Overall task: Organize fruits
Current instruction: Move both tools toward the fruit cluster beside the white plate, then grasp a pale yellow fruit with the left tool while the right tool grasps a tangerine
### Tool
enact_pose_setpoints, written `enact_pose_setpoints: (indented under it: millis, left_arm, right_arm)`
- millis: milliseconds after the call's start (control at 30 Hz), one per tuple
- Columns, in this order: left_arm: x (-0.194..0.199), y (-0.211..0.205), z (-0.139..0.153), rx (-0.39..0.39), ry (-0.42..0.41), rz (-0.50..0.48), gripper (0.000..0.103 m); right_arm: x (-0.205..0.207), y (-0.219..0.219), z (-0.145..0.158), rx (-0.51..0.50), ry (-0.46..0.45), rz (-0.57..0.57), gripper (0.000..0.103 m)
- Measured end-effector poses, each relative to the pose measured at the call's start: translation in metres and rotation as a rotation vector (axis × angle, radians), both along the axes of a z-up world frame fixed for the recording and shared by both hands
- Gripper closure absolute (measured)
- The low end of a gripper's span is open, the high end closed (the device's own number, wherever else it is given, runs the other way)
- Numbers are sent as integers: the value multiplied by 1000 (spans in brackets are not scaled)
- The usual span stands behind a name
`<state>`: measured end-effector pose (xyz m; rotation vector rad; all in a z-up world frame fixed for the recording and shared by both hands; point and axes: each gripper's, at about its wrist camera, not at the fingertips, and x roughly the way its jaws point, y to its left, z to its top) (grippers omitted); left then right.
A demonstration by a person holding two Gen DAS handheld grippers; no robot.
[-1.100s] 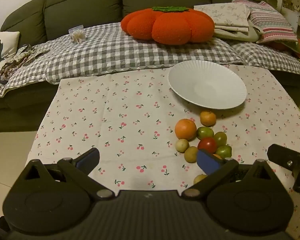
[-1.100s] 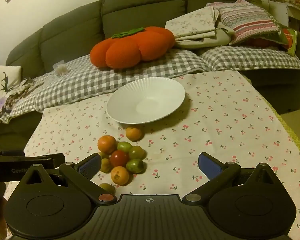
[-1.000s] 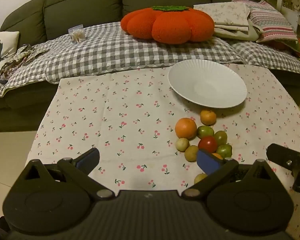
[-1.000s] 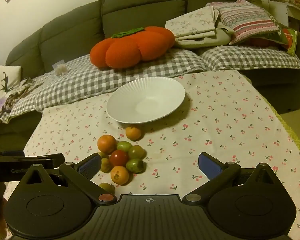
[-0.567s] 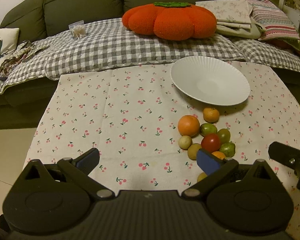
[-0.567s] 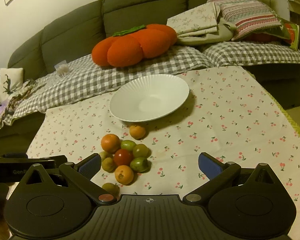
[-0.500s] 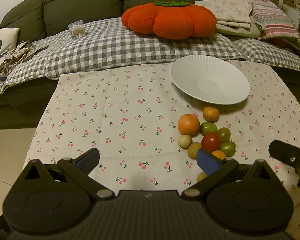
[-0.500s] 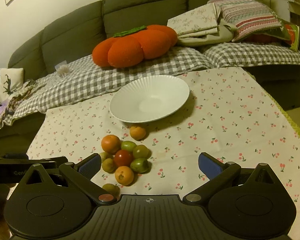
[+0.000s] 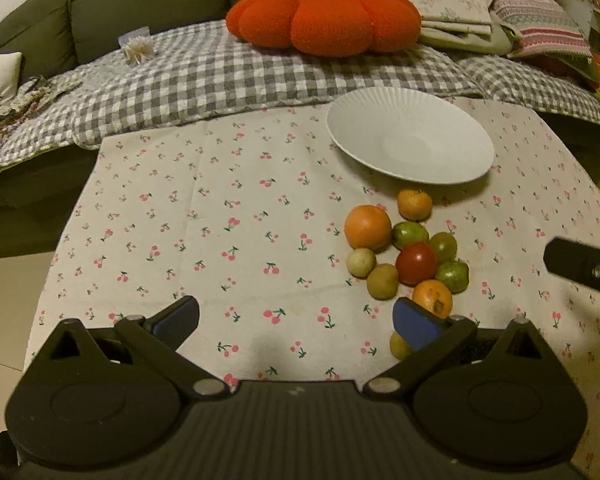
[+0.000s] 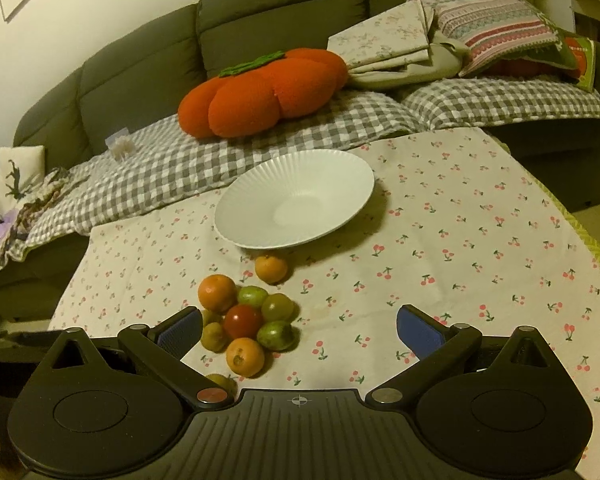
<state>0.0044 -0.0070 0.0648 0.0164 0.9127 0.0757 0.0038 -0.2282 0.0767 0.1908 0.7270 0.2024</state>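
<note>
Plate (image 10: 256, 200): white, ribbed rim, matt-glazed. Tablecloth (image 9: 236, 208): printed woven cloth, matt. Red tomato (image 10: 243, 321): smooth, glossy. Pumpkin cushion (image 9: 324, 20): fuzzy plush. Left gripper (image 9: 296, 322) was matt black plastic.

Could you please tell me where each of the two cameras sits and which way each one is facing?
Left wrist: behind the open left gripper, facing the sofa over the table's left half; the right gripper's finger shows at the right edge.
Right wrist: behind the open right gripper, facing the white plate.
Shared: the plate, the fruit cluster, the pumpkin cushion.
</note>
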Motion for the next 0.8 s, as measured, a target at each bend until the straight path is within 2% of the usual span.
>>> enact_pose_setpoints:
  millis: [200,400,700,800]
  left_arm:
    - [4,11,-10,-65,36,15,1]
    - [3,4,-21,-66,42,-27,5]
    - [1,-23,-45,-117,61,-161,27]
    - [3,-28,-51,-127,41,-200,42]
  right_arm:
    - [6,-8,-8,25,11,-22,0]
    - [13,-14,-22,40,39,-26,0]
    - [23,-5,-42,66,50,21,3]
    - [26,-2,-46,67,55,33,5]
